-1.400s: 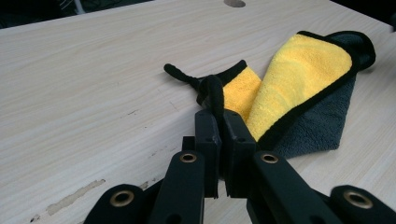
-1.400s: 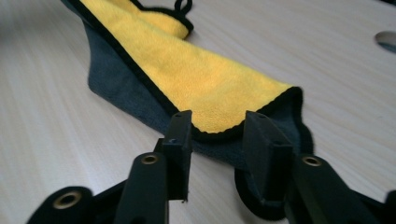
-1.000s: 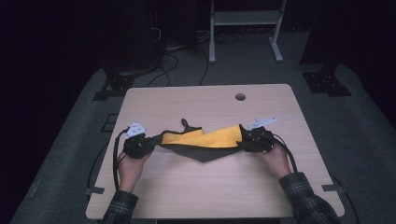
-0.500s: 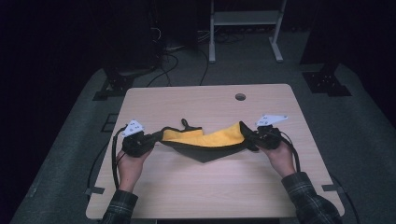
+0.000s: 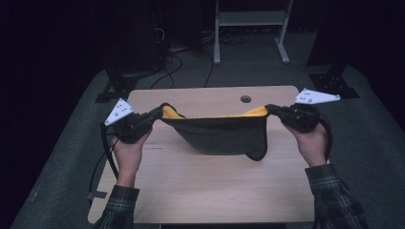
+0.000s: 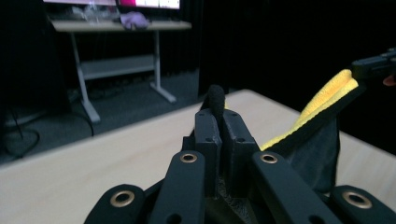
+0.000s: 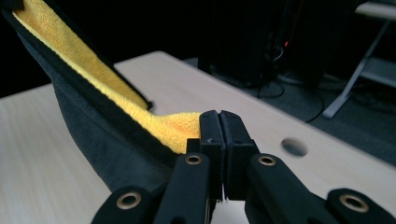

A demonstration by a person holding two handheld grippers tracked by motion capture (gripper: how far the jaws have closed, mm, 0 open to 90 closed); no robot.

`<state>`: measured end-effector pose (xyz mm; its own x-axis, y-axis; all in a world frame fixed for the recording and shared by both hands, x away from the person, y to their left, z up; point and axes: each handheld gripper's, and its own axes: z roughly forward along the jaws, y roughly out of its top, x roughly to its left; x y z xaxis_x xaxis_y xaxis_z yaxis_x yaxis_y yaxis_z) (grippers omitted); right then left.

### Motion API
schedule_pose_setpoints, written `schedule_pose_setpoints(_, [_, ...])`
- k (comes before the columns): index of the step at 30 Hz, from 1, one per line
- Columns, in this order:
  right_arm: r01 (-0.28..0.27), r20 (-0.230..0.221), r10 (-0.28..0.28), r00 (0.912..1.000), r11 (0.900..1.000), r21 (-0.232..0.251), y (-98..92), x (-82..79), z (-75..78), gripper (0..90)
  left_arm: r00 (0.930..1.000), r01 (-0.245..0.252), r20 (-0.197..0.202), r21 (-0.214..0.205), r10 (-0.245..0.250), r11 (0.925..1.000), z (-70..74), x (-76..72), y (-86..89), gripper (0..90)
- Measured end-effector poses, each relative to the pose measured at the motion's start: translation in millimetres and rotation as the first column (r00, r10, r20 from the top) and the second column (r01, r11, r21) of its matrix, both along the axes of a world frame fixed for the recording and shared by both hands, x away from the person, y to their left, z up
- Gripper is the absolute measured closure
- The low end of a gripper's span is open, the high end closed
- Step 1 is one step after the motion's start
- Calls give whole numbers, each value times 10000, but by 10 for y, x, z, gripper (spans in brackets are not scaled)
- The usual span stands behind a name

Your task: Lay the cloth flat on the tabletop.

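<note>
Both grippers, left (image 5: 155,114) and right (image 5: 273,109), fingers clamped on cloth (image 5: 219,136) corners, lifting it above counter (image 5: 200,191); next: spread or fold.

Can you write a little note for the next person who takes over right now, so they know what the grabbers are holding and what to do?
Left gripper: shut on one top corner of the cloth.
Right gripper: shut on the other top corner.
Cloth: black outside, yellow inside, hanging stretched between the two grippers above the table. Whether its bottom edge touches the wood, I cannot tell.
Done: both corners gripped, cloth picked up.
Left: probably to spread or fold it and lay it back down; keep both grips firm until then.
</note>
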<state>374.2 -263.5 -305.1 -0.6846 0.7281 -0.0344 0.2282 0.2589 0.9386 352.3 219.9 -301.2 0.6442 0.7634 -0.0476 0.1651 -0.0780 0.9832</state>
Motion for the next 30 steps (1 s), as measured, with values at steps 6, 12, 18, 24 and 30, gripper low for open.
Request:
schedule_pose_setpoints(6, [466,399,-466,9981,9989,24,9,267,307,880,9978,-447,497,-6,447,9990,258,330,-96,864])
schedule_pose_setpoints(12, [748,787,-780,9938,9963,426,21,523,560,880,9890,-849,1177,-445,896,9954,497,594,-95,864])
schedule_pose_setpoints(18, [860,846,-870,9926,9962,149,8,540,489,879,9910,-760,1113,53,750,9971,385,600,-170,864])
schedule_pose_setpoints(24, [854,-108,-853,9963,9963,71,-48,532,-1,879,9987,-515,-20,335,516,9981,-62,610,-227,863])
schedule_pose_setpoints(30, [770,-473,-771,9959,9970,-47,-76,450,-208,878,9985,-143,-522,837,187,9964,-242,490,-271,862])
